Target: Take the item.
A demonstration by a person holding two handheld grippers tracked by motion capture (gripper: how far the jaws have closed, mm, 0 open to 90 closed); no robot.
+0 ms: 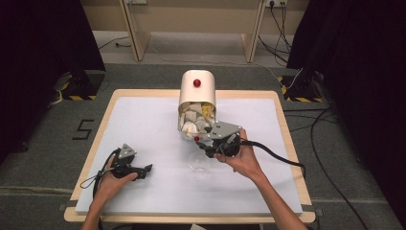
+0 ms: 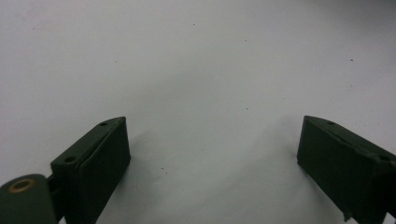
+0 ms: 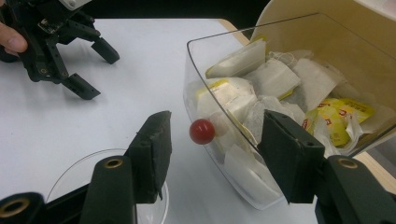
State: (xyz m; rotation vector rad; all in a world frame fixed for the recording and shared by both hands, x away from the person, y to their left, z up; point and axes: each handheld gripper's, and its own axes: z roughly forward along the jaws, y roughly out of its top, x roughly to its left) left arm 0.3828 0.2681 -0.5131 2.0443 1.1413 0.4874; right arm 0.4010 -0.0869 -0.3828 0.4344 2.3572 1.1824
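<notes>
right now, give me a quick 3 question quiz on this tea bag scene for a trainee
1. True or false: the right gripper has its jaws clamped on the red knob of the clear drawer.
2. What fills the clear drawer? A) tea bags B) coins C) screws
3. What clear thing lies on the white mat below the right gripper?

Key
1. False. The jaws stand on either side of the knob, apart from it.
2. A. Tea bags, some in yellow wrappers.
3. A small clear dish, beside the front of the cream dispenser. The left gripper rests open on the mat, away from it.
</notes>
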